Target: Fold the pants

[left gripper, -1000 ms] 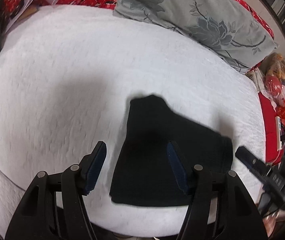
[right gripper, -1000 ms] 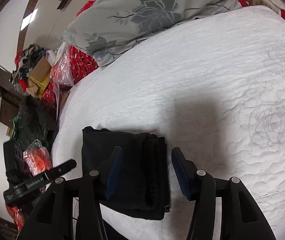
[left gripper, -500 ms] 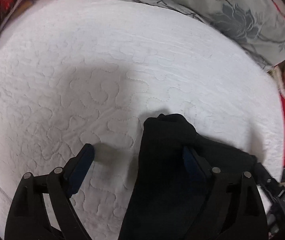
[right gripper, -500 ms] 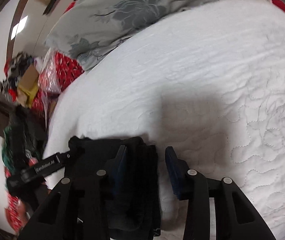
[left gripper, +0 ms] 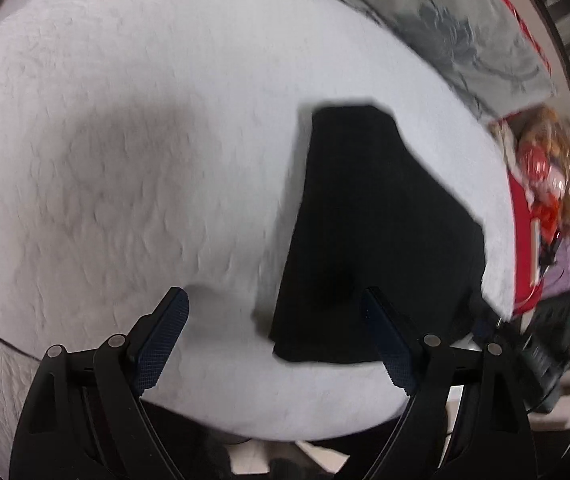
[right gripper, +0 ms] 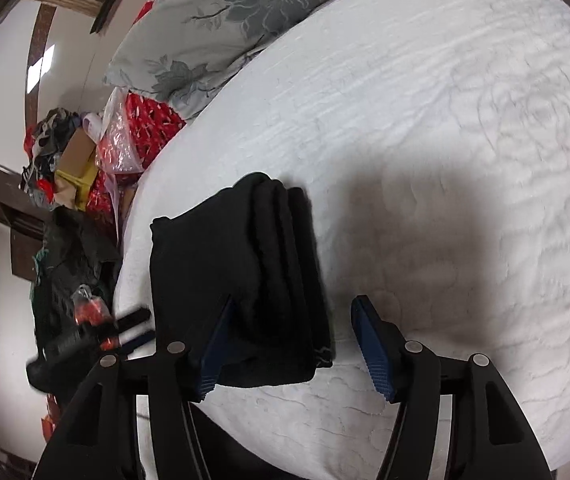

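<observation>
Two released claws [left gripper: 273, 312] [right gripper: 291, 322] above thick, black folded pants [right gripper: 237, 280] on quilted white bedspread [right gripper: 445, 120].

The left wrist camera looks steeply down along its fingers [left gripper: 385, 344] from close above the near edge of the white quilt [left gripper: 145, 140], with the folded black pants [left gripper: 365, 240] toward three o'clock. The right wrist camera looks down at a shallower slant, the pants [right gripper: 245, 280] toward nine o'clock. Both views share pants, quilt and the grey floral pillow [right gripper: 245, 20] around twelve o'clock.
</observation>
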A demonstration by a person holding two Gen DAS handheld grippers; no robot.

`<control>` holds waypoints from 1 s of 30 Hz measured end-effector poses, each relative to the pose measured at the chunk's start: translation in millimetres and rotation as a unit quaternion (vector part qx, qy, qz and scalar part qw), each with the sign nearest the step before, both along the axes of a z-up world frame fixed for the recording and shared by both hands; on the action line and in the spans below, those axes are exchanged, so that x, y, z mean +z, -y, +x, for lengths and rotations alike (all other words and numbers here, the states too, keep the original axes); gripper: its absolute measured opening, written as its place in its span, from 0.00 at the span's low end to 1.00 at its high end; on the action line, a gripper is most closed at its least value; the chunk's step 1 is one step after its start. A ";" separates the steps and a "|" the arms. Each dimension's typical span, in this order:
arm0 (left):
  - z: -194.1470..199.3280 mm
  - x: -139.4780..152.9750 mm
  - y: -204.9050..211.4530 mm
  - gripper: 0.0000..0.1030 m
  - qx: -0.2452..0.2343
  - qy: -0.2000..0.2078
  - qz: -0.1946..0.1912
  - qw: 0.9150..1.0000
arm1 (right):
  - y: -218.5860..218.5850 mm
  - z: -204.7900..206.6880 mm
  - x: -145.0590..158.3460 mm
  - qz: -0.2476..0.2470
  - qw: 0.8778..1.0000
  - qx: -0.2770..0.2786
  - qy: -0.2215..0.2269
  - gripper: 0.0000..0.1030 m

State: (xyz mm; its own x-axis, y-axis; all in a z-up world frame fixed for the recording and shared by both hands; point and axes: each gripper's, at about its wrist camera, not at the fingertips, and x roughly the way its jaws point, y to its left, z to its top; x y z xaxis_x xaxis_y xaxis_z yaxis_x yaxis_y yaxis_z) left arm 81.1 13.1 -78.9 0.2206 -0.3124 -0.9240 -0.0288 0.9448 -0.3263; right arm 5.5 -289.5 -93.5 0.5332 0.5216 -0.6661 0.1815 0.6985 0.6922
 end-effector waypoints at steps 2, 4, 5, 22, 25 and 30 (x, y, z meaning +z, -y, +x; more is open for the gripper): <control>-6.1 -4.8 5.0 0.85 -0.009 0.006 0.037 0.999 | -2.7 -1.2 3.9 0.003 1.000 0.003 -0.001 0.28; -9.1 -6.8 7.6 0.85 -0.008 0.014 0.050 0.999 | -4.4 -6.6 10.1 0.000 1.000 0.000 0.011 0.26; -9.8 -7.1 9.8 0.85 -0.009 0.019 0.058 0.998 | -4.1 -10.1 10.3 0.003 1.000 -0.004 0.014 0.26; 3.8 42.9 8.1 0.81 -0.005 0.065 0.026 0.998 | 12.4 2.9 21.9 -0.003 0.999 -0.044 0.025 0.53; 28.8 41.0 18.3 0.81 -0.001 0.057 0.044 0.997 | 5.1 19.2 21.3 -0.014 0.999 -0.040 0.018 0.53; 56.3 30.0 33.6 0.81 0.009 0.050 0.069 0.996 | -6.0 37.2 19.4 -0.051 0.998 -0.036 0.013 0.52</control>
